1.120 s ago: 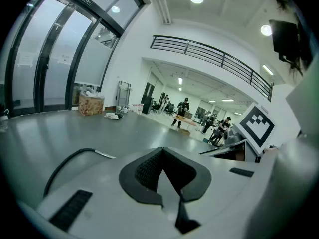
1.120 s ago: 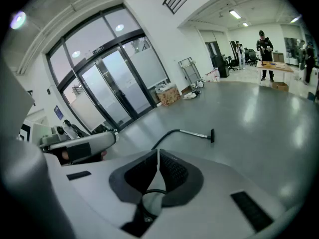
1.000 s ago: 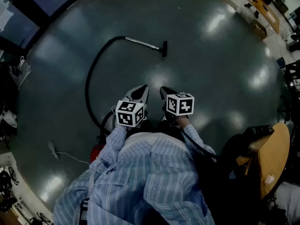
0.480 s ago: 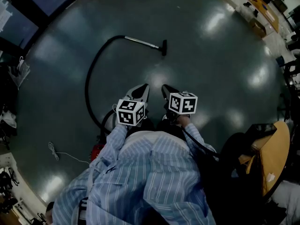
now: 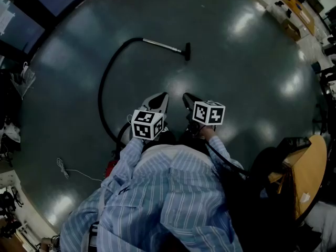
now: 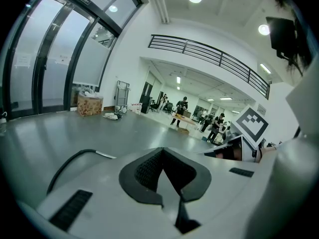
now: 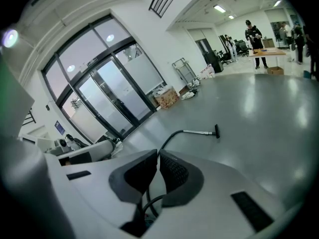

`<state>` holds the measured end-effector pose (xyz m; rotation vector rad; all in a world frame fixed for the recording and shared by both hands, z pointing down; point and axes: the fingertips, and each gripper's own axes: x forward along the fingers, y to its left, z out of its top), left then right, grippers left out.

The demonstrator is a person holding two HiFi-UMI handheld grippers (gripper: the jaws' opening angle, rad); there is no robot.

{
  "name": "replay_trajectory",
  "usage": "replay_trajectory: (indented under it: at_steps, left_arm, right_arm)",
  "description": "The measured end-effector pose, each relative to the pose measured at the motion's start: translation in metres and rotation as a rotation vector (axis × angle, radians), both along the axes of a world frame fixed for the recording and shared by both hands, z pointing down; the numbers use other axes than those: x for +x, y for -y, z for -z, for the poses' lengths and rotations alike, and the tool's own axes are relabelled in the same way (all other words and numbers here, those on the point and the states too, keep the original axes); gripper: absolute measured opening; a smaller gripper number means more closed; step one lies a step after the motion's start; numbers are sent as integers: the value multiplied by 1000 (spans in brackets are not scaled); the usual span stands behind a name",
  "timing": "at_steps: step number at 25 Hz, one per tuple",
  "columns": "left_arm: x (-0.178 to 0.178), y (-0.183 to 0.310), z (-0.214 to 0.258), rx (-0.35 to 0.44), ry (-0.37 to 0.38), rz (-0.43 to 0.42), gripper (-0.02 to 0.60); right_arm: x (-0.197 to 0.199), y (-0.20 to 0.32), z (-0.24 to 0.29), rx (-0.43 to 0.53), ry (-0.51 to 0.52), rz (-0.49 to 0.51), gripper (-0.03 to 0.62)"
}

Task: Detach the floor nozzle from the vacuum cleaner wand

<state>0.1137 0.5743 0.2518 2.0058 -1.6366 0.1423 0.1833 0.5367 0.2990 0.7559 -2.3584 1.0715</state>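
Note:
The vacuum's metal wand (image 5: 163,46) lies on the dark floor far ahead, with the black floor nozzle (image 5: 187,52) on its right end. A black hose (image 5: 103,85) curves from the wand back to the red vacuum body (image 5: 110,168) by the person's left side. My left gripper (image 5: 160,100) and right gripper (image 5: 187,100) are held side by side in the air, well short of the nozzle. Both are shut and empty. The right gripper view shows its closed gripper (image 7: 158,156) below the wand (image 7: 197,131) and nozzle (image 7: 217,131). The left gripper (image 6: 162,151) sees only hose (image 6: 70,163).
A white cable (image 5: 65,169) lies on the floor at the left. A wooden table (image 5: 307,177) and dark chairs stand at the right. Glass doors and a cardboard box (image 6: 89,105) line the far wall. People stand round a table (image 6: 182,111) in the distance.
The right gripper's cube has rolled slightly and drifted right. The vacuum sits a little higher in the picture. Both grippers stay shut.

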Motion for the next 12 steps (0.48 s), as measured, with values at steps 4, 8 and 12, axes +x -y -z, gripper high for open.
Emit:
replay_trajectory:
  at_steps: [4,8,12]
  left_arm:
    - [-19,-5,-3,-2,-3,3,7]
    - [-35,-12,-7,-17,-8,-1,6]
    - [-47,-20,-16,-31,-36,8,6]
  right_arm:
    - [-13,-4,-5,-4,6,-13,21]
    - [-28,-11,-9,-20,11,-26,21]
    - [-37,-23,-12,-22,4,-19,21]
